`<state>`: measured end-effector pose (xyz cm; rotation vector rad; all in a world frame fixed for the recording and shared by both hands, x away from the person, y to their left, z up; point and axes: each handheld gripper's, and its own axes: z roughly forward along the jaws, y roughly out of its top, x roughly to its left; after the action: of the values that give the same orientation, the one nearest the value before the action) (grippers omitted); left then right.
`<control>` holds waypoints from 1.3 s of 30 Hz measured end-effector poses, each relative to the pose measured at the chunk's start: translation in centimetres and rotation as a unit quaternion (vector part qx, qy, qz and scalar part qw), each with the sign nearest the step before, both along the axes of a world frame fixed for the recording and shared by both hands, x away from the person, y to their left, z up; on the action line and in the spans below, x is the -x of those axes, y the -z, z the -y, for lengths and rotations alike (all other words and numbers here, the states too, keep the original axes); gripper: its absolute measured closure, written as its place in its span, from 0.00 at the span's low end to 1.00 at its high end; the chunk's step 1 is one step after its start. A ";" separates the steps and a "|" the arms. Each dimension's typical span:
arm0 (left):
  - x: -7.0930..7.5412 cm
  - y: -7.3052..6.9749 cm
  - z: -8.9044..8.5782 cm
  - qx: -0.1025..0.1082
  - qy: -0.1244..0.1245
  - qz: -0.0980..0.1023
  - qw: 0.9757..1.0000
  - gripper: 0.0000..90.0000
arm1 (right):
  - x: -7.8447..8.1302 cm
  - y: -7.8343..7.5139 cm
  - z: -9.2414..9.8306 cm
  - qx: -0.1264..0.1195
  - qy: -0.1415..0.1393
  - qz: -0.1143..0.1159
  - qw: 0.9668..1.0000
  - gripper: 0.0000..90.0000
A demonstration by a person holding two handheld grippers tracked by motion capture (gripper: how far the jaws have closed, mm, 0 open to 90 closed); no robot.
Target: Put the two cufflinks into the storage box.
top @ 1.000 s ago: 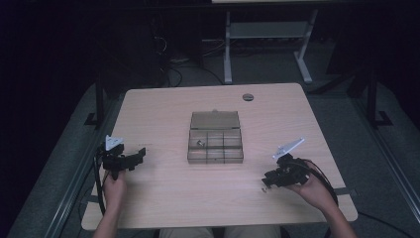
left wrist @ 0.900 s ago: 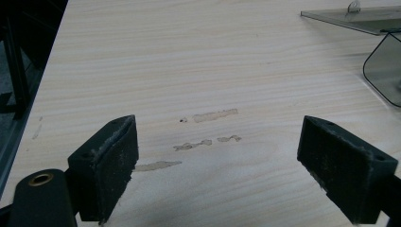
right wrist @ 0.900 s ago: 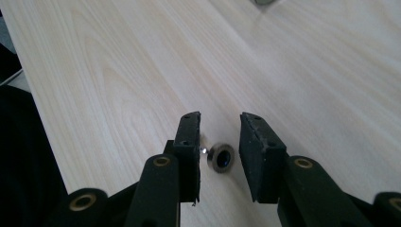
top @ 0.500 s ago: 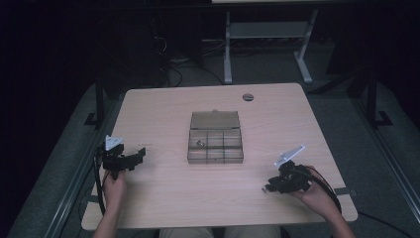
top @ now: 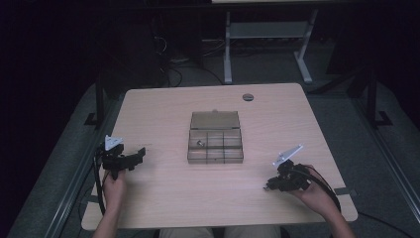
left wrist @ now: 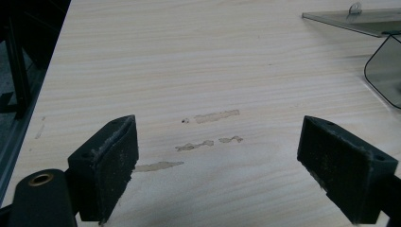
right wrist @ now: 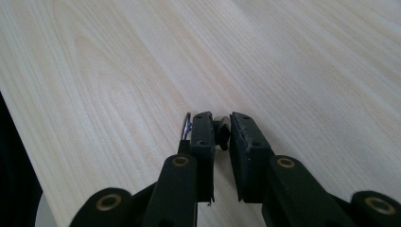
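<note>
A clear, compartmented plastic box (top: 215, 144) lies open at the middle of the wooden table (top: 163, 198), with a small part in one cell. My right gripper (top: 268, 187) is low over the table at the front right. Its jaws have just been closing, and in the right gripper view they (right wrist: 221, 124) pinch a small dark screw-like part (right wrist: 220, 131). A shiny washer-like edge (right wrist: 187, 126) shows beside the left pad. My left gripper (top: 140, 153) rests at the front left with its jaws wide apart (left wrist: 215, 156) over bare wood.
A round grommet (top: 247, 96) sits near the table's far edge. In the left gripper view the box's lid (left wrist: 354, 19) and a corner of its body (left wrist: 385, 71) show at the upper right. Pale scuff marks (left wrist: 210, 117) streak the wood. Dark floor and a desk frame (top: 267, 39) lie beyond.
The right gripper has shifted slightly toward the front edge and its jaws have narrowed onto the small part. The left gripper has stayed still.
</note>
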<state>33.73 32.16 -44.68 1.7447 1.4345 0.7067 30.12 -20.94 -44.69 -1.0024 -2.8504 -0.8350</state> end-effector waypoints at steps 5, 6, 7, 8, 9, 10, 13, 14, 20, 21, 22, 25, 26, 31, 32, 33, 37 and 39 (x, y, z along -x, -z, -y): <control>0.0 0.0 0.0 0.001 -0.001 -0.001 1.000 0.14 | 0.0 -0.1 0.0 0.007 0.002 0.006 1.000 0.89; 0.0 0.0 0.0 0.001 -0.001 -0.001 1.000 0.14 | 0.1 -0.1 0.0 0.007 0.002 0.006 1.000 0.89; 0.0 0.0 0.0 0.001 0.000 0.000 1.000 0.14 | 0.1 -0.1 0.0 0.009 0.004 0.008 1.000 0.91; 0.0 0.0 0.0 0.001 0.000 0.000 1.000 0.14 | 0.1 -0.1 0.0 0.009 0.004 0.008 1.000 0.91; 0.0 0.0 0.0 -0.001 0.001 -0.001 1.000 0.14 | 0.2 -0.2 0.1 0.011 0.005 0.009 1.000 0.92; 0.0 0.0 0.0 -0.001 0.001 -0.001 1.000 0.14 | 0.2 -0.2 0.2 0.009 0.005 0.008 1.000 0.91; 0.0 0.0 0.1 0.000 0.002 -0.003 1.000 0.14 | 0.3 0.0 0.2 0.014 0.004 0.011 1.000 0.92; 0.0 0.0 0.1 0.001 0.002 -0.002 1.000 0.14 | 0.4 -0.1 0.2 0.013 0.005 0.008 1.000 0.94; 0.0 0.0 0.0 -0.001 0.001 -0.001 1.000 0.14 | 0.3 -0.1 0.3 0.008 0.005 0.006 1.000 0.95; 0.0 0.0 0.0 -0.001 0.001 -0.001 1.000 0.14 | 0.3 -0.1 0.3 0.008 0.005 0.006 1.000 0.95; 0.0 0.0 0.0 -0.001 0.001 -0.001 1.000 0.14 | 0.2 -0.1 0.3 0.006 0.005 0.003 1.000 0.95; 0.0 0.0 0.0 0.000 0.001 -0.001 1.000 0.14 | 0.2 -0.1 0.3 0.005 0.006 0.005 1.000 0.96; 0.0 0.0 0.0 0.000 0.001 -0.002 1.000 0.14 | 0.2 -0.1 0.4 0.004 0.006 0.005 1.000 0.96; 0.0 0.0 0.0 0.000 0.001 -0.002 1.000 0.14 | 0.1 0.0 0.5 -0.001 0.006 0.005 1.000 0.96; 0.0 0.0 0.0 0.000 0.001 -0.002 1.000 0.14 | 0.1 0.0 0.5 -0.002 0.007 0.004 1.000 0.96; 0.0 0.0 0.0 -0.002 0.002 -0.002 1.000 0.14 | 0.1 0.0 0.5 -0.002 0.007 0.004 1.000 0.96; 0.0 0.0 0.0 -0.001 0.001 -0.001 1.000 0.14 | 0.1 0.0 0.5 -0.003 0.005 0.004 1.000 0.96; 0.0 0.0 0.0 -0.001 0.001 0.000 1.000 0.14 | 0.0 0.0 0.5 -0.004 0.005 0.005 1.000 0.96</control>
<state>33.73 32.16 -44.68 1.7469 1.4336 0.7073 30.08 -21.41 -44.65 -1.0143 -2.8513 -0.8528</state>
